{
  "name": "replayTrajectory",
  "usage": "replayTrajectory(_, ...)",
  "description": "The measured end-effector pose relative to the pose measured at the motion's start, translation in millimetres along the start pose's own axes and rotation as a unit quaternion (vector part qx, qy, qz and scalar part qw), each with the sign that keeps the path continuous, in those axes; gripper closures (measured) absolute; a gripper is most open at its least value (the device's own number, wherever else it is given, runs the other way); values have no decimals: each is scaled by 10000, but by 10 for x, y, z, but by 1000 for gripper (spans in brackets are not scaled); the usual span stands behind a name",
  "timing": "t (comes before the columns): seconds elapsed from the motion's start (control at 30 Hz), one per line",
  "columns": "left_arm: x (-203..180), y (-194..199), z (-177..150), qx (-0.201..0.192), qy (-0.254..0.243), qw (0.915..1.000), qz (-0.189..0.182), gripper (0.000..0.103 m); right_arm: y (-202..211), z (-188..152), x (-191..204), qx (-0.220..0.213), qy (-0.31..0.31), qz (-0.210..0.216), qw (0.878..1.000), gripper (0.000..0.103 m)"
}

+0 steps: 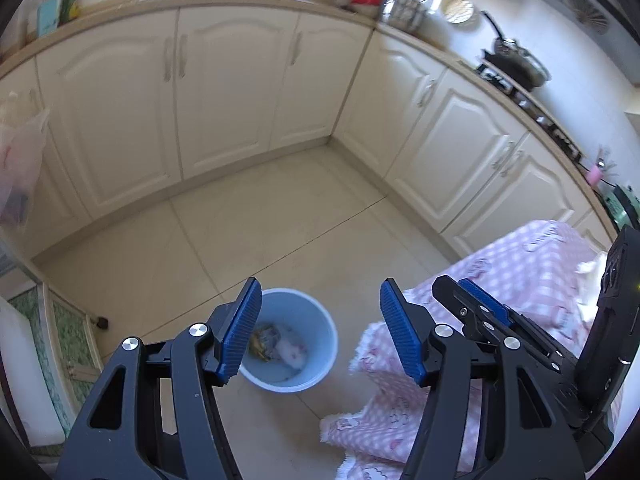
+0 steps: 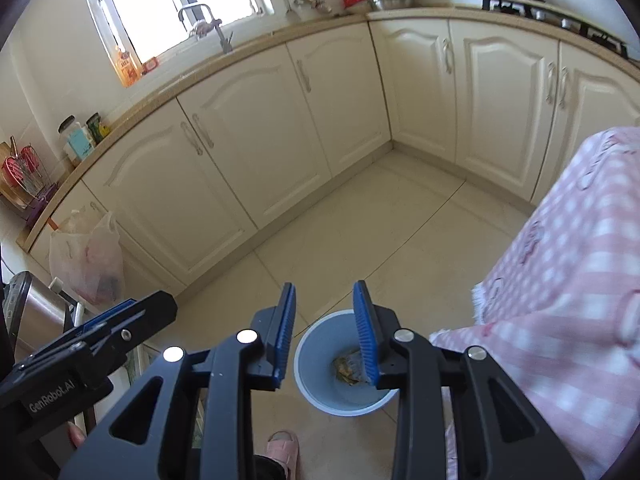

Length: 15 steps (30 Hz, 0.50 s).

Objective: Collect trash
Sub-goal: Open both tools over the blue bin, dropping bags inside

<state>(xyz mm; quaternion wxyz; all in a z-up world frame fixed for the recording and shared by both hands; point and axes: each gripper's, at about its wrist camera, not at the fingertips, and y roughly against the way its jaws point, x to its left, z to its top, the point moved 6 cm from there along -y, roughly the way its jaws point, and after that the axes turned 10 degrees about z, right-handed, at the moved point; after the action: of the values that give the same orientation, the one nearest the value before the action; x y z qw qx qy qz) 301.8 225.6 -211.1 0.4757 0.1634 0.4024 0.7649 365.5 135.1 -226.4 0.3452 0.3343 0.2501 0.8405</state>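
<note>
Holding crumpled trash, blue bin on floor.

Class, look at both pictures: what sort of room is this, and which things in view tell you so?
A home kitchen, most likely: a sink tap under the window, a gas stove with a frying pan on it, and cream base cabinets under a worktop.
</note>
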Motion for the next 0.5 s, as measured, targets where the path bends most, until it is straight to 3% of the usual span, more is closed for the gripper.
replayTrajectory(0.3, -504, 734, 19, -588, -401, 9962, -504, 43, 1187, 119, -93, -873, 51, -452, 9951, 69)
replayTrajectory(0.5, -1018, 1224, -120, -914, -893, 9871, -961, 41, 2055, -20, -356, -1386, -43, -806, 9871, 67)
